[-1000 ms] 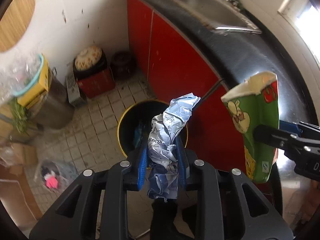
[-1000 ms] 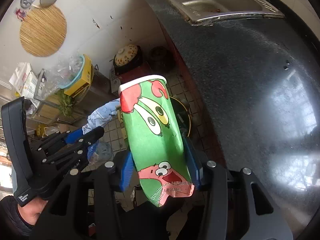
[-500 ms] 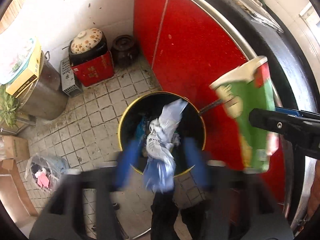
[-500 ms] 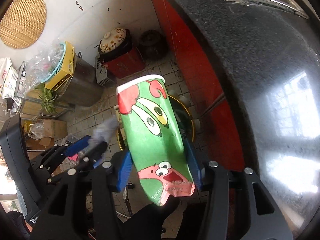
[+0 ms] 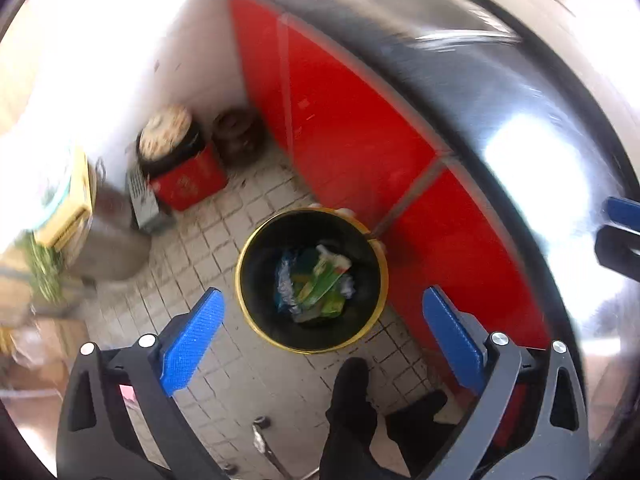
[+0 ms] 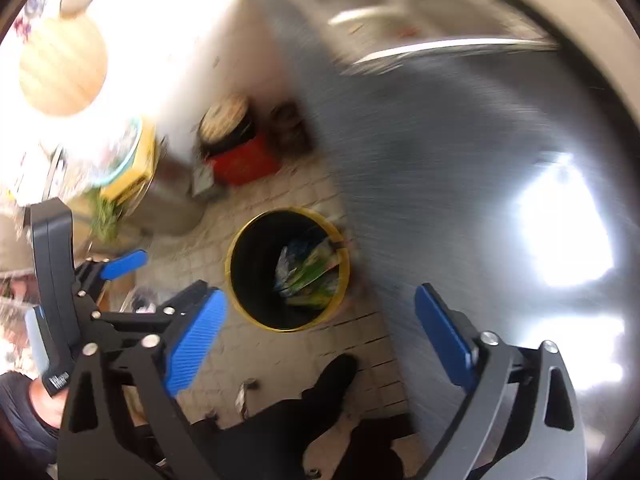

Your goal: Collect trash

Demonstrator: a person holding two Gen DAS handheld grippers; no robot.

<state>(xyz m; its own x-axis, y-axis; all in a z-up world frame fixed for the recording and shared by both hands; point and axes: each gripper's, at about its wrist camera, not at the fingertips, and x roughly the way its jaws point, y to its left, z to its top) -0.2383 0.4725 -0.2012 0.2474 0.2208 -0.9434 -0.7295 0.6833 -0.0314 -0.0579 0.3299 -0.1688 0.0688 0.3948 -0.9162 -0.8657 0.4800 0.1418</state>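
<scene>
Both grippers empty above the bin, trash dropped inside

The dark countertop (image 6: pixel 460 168) and red cabinet (image 5: pixel 352 128) were blurred, and no writing could be read. The left gripper (image 5: pixel 324 344) and right gripper (image 6: pixel 320 344) hung with fingers wide apart; a second earlier they had clamped a crumpled wrapper and a green cartoon cup. Both now lay in the black, yellow-rimmed bin (image 5: pixel 256 264) on the tiled floor, as a green, white and blue trash heap (image 5: pixel 316 280).
</scene>
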